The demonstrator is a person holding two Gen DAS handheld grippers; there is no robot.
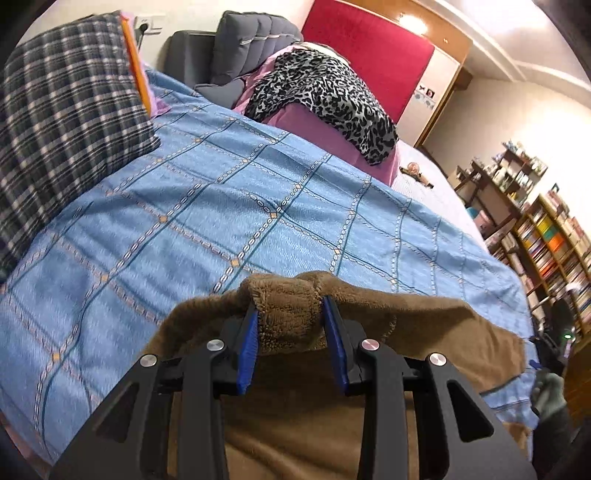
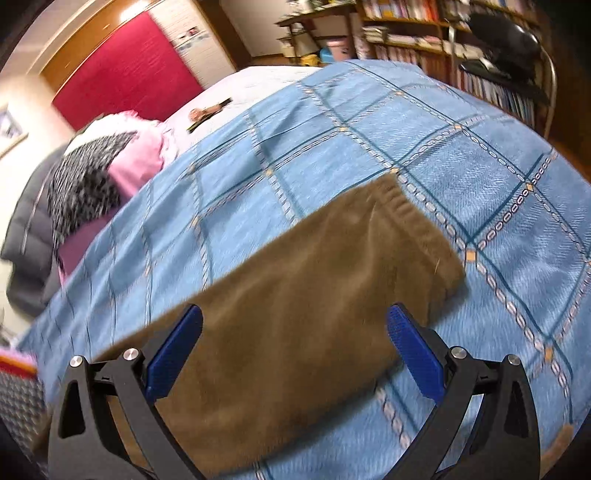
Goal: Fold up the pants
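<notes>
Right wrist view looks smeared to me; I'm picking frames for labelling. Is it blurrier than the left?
Right wrist view: yes, motion blur smears the brown pants and bedspread. Left wrist view: sharper, fleece texture clear at the left gripper; ceiling lamp glares. Both bend at edges.

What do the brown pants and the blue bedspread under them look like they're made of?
Pants: probably fleece or plush, matte; the bunch in the left gripper shows a nubby, fuzzy pile. Bedspread: likely a woven cotton-type cloth, flat and matte, with a fine ribbed texture and grid pattern; printed or woven in, I can't tell.
</notes>
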